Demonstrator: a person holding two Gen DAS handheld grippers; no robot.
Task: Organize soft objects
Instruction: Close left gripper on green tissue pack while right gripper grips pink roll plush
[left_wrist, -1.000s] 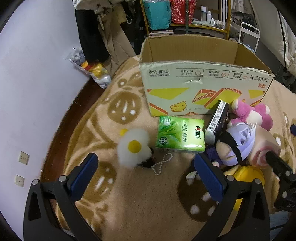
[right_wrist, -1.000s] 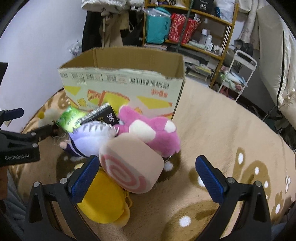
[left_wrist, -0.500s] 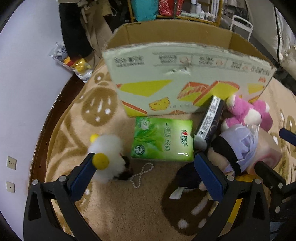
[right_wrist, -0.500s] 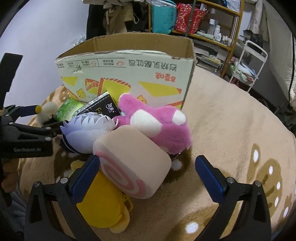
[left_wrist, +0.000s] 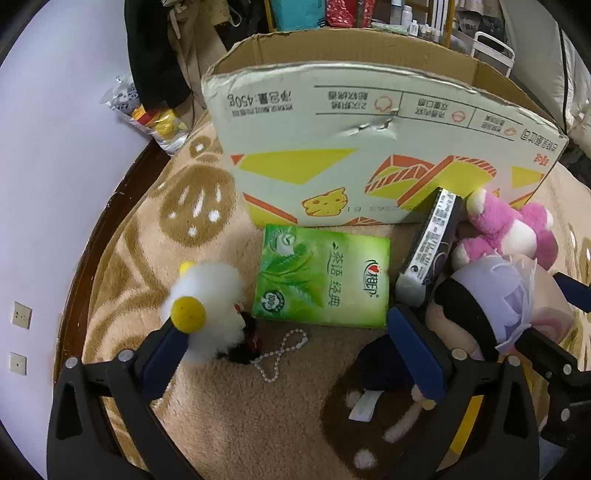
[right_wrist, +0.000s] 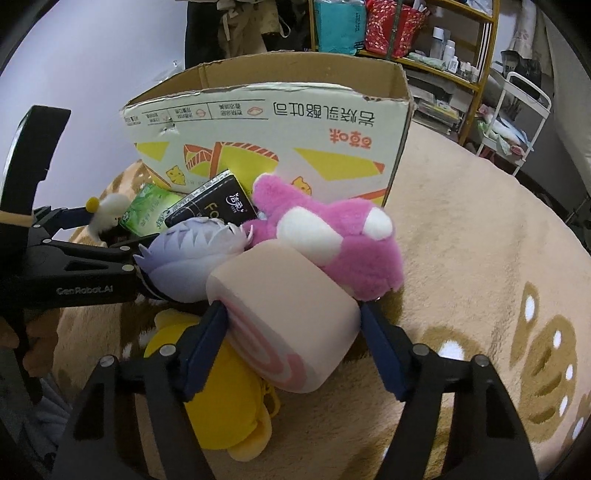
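Presently, right gripper (right_wrist: 291, 338) clamps the roll cushion (right_wrist: 284, 321); left gripper (left_wrist: 291, 343), marked "GenRobot.AI", gapes empty; carton (left_wrist: 369, 147) reads "450g".

Left hand-held gripper (left_wrist: 291, 354) hangs wide open over the tan patterned blanket (left_wrist: 236, 417). Its left pad touches the white fluffy egg plush (left_wrist: 207, 314); its right pad sits against the purple-haired doll (left_wrist: 480, 306). Between the pads lie a bead chain (left_wrist: 280, 354) and a green tissue pack (left_wrist: 323, 280), flat before the cardboard box (left_wrist: 369, 147). A black pack (left_wrist: 432, 247) leans beside a pink plush (left_wrist: 509, 229).
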